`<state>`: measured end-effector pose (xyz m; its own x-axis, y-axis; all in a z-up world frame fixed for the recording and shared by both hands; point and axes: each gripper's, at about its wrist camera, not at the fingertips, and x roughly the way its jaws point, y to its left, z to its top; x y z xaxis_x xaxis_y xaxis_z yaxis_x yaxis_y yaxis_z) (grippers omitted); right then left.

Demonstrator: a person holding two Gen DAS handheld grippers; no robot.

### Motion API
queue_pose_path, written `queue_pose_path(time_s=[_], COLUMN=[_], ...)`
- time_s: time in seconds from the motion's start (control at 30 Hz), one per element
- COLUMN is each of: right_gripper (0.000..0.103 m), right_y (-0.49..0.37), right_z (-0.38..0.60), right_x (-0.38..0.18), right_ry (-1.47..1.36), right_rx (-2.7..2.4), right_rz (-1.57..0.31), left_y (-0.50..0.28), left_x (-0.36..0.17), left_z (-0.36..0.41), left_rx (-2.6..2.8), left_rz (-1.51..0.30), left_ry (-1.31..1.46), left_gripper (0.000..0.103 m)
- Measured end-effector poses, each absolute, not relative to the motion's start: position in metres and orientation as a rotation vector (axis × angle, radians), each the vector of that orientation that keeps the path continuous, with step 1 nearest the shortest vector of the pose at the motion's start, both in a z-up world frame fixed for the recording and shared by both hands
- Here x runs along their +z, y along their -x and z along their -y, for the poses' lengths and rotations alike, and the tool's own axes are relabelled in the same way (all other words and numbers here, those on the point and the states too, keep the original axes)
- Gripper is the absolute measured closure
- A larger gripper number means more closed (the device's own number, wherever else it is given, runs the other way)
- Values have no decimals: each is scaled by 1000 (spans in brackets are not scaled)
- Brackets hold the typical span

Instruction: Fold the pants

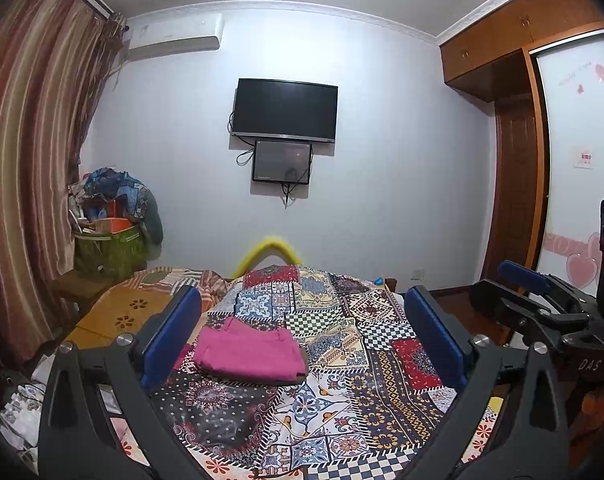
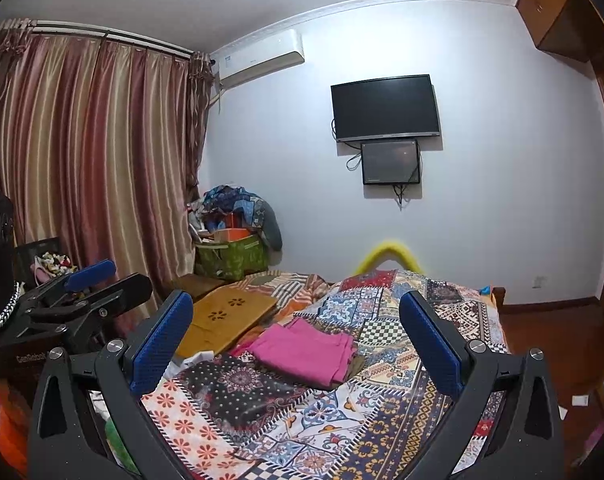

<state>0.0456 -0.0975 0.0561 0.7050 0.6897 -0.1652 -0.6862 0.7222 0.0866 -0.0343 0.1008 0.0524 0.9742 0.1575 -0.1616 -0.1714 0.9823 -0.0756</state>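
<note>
With both my left gripper (image 1: 302, 336) and right gripper (image 2: 296, 340) raised, jaws spread and empty, the folded magenta cloth pants (image 1: 248, 350) rest on the patchwork-quilted bed (image 1: 381, 320), so I'd only square loose edges.

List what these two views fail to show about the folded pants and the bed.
- Pink pants: inner layers hidden by the top fold, both views.
- Yellow object: blurred, lower part behind the patchwork bedspread.
- Bed's near edge: hidden by the open left gripper and right gripper.
</note>
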Motion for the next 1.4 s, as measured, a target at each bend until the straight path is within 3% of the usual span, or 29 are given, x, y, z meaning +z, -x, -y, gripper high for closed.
queue_pose_path(time_s=[1.4], right_gripper=[0], right_y=[-46], right_z=[98], right_x=[53], right_ry=[-44], right_rx=[748], right_rz=[-194], left_y=[32], left_x=[52], left_z=[-105], left_rx=[134], left_rz=[-183], left_ry=[89], left_gripper=[0])
